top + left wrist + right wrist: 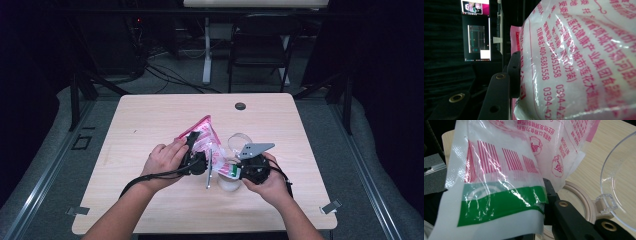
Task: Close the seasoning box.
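Note:
A plastic bag (pixel 204 136) printed in pink, full of white grains, hangs tilted over the middle of the table between both hands. My left gripper (pixel 192 146) is shut on its bulging side; one black finger (pixel 499 97) presses the film (pixel 579 62), the other is hidden behind it. My right gripper (pixel 231 171) is shut on the bag's flat green-striped corner (pixel 499 202), beside its black finger (pixel 571 217). Just under that corner stands a clear jar (pixel 230 184) with a beige rim (pixel 580 195) and its clear hinged lid (pixel 619 182) swung open.
The wooden table (pixel 150 115) has a black round grommet (pixel 240 106) near its far edge. A folding chair (pixel 260 45) and a desk leg stand behind it. A lit monitor (pixel 476 30) shows far off in the left gripper view.

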`<action>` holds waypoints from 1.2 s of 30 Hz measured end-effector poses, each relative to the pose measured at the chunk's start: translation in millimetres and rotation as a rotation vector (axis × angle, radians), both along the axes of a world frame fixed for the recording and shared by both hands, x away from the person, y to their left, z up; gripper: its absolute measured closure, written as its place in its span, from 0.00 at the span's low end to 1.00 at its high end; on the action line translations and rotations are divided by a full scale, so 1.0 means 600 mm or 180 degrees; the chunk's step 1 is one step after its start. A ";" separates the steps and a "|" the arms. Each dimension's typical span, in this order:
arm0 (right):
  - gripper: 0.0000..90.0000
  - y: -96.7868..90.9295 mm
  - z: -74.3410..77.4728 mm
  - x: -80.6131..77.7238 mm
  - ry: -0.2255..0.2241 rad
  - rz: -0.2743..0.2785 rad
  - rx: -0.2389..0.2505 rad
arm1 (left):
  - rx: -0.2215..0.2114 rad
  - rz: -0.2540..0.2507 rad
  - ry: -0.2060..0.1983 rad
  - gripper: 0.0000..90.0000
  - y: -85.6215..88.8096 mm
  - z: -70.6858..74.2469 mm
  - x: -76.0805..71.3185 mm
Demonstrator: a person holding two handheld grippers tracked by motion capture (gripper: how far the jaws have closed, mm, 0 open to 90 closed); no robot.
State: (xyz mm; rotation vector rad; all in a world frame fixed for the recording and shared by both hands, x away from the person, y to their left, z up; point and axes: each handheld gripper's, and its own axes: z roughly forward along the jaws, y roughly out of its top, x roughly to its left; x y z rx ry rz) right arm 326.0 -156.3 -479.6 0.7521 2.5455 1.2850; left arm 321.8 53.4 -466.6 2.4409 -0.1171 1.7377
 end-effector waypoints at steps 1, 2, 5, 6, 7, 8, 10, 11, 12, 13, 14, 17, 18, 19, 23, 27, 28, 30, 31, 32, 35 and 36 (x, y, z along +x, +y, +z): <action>1.00 0.000 0.000 0.000 0.0002 0.0006 -0.0005 | 0.0005 -0.0017 -0.0017 0.71 0.000 0.000 0.000; 1.00 0.000 0.000 0.000 0.0003 0.0009 -0.0004 | 0.0014 -0.0017 -0.0026 0.71 0.000 0.001 -0.001; 1.00 0.000 0.000 0.000 0.0005 0.0003 0.0005 | 0.0013 -0.0022 -0.0032 0.71 -0.001 0.002 -0.002; 1.00 0.000 0.000 0.000 0.0005 0.0003 0.0002 | 0.0010 -0.0021 -0.0028 0.71 -0.001 0.002 -0.002; 1.00 0.000 0.000 0.000 0.0005 0.0004 -0.0001 | 0.0020 -0.0025 -0.0034 0.71 -0.001 0.002 -0.002; 1.00 0.000 -0.001 0.000 0.0005 0.0003 -0.0001 | 0.0015 -0.0028 -0.0036 0.71 -0.001 0.002 -0.002; 1.00 0.001 -0.001 0.000 0.0008 0.0003 -0.0004 | 0.0013 -0.0029 -0.0037 0.71 -0.001 0.002 -0.003; 1.00 0.001 -0.001 0.000 0.0011 0.0003 -0.0003 | 0.0013 -0.0030 -0.0038 0.71 -0.002 0.003 -0.003; 1.00 0.001 -0.002 0.001 0.0012 0.0003 -0.0005 | -0.0012 -0.0070 -0.0054 0.71 -0.001 0.001 -0.002; 1.00 0.001 -0.002 0.001 0.0011 -0.0001 -0.0004 | -0.0007 -0.0067 -0.0057 0.71 -0.002 0.002 -0.002; 1.00 0.000 -0.002 0.001 0.0013 0.0005 -0.0006 | 0.0005 -0.0027 -0.0031 0.71 -0.002 0.003 -0.003; 1.00 0.000 -0.002 0.001 0.0014 0.0008 0.0002 | 0.0024 -0.0041 -0.0066 0.71 -0.004 0.005 -0.005; 1.00 0.000 -0.002 0.001 0.0016 0.0005 0.0008 | 0.0020 -0.0041 -0.0069 0.71 -0.004 0.005 -0.005; 1.00 0.000 -0.002 0.001 0.0016 0.0006 0.0008 | 0.0011 -0.0045 -0.0068 0.72 -0.004 0.006 -0.005; 1.00 -0.001 -0.002 0.001 0.0018 0.0005 0.0019 | 0.0014 -0.0050 -0.0063 0.72 -0.005 0.008 -0.005; 1.00 -0.002 -0.002 0.001 0.0021 0.0002 0.0010 | 0.0028 -0.0027 -0.0032 0.72 -0.006 0.009 -0.006; 1.00 -0.002 -0.002 0.002 0.0021 0.0003 0.0005 | 0.0027 -0.0062 -0.0079 0.72 -0.007 0.008 -0.005; 1.00 -0.002 -0.002 0.002 0.0024 0.0005 0.0004 | 0.0012 -0.0057 -0.0076 0.72 -0.007 0.008 -0.005; 1.00 -0.002 -0.002 0.002 0.0023 0.0004 0.0002 | 0.0011 -0.0068 -0.0078 0.72 -0.008 0.008 -0.005; 1.00 -0.002 -0.002 0.002 0.0024 0.0000 0.0001 | 0.0018 -0.0069 -0.0081 0.72 -0.008 0.009 -0.005; 1.00 -0.003 -0.002 0.002 0.0028 0.0002 0.0003 | 0.0017 -0.0080 -0.0086 0.72 -0.009 0.009 -0.005; 1.00 -0.003 -0.002 0.002 0.0028 0.0002 0.0006 | 0.0012 -0.0082 -0.0090 0.72 -0.009 0.009 -0.006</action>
